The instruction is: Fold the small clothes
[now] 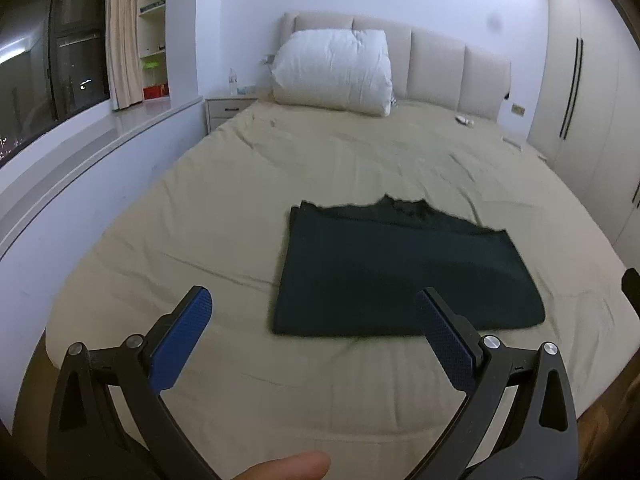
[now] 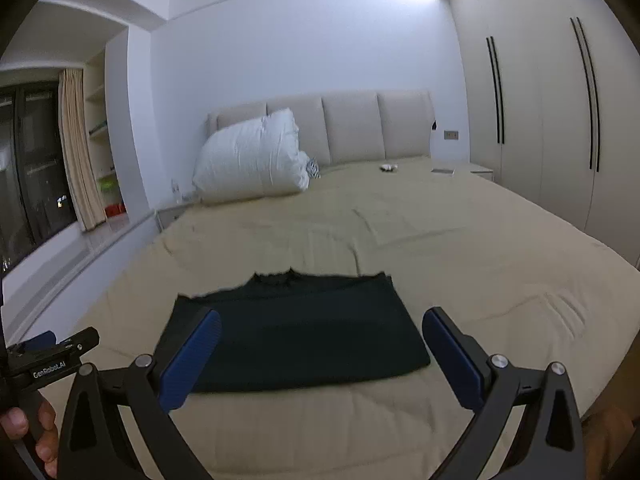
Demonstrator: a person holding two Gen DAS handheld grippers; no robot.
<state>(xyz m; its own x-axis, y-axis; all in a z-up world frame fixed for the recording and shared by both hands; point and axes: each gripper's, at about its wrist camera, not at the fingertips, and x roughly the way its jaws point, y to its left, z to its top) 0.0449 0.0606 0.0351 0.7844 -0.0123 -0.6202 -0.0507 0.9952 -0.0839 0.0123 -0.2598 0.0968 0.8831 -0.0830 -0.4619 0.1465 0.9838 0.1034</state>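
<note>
A dark green garment (image 1: 404,272) lies flat on the beige bed (image 1: 224,216), folded into a rough rectangle with its neckline at the far edge. My left gripper (image 1: 314,300) is open and empty, held above the bed just in front of the garment's near left corner. In the right wrist view the garment (image 2: 296,332) lies straight ahead. My right gripper (image 2: 320,320) is open and empty, its jaws wide apart above the garment's near edge. The left gripper's body (image 2: 52,356) shows at the left edge of the right wrist view.
A white pillow (image 1: 334,70) leans on the padded headboard (image 1: 460,64). A nightstand (image 1: 228,110) with a water bottle stands at the bed's far left. A window ledge (image 1: 80,148) runs along the left. Wardrobe doors (image 2: 560,112) stand on the right. Small items (image 2: 388,167) lie near the headboard.
</note>
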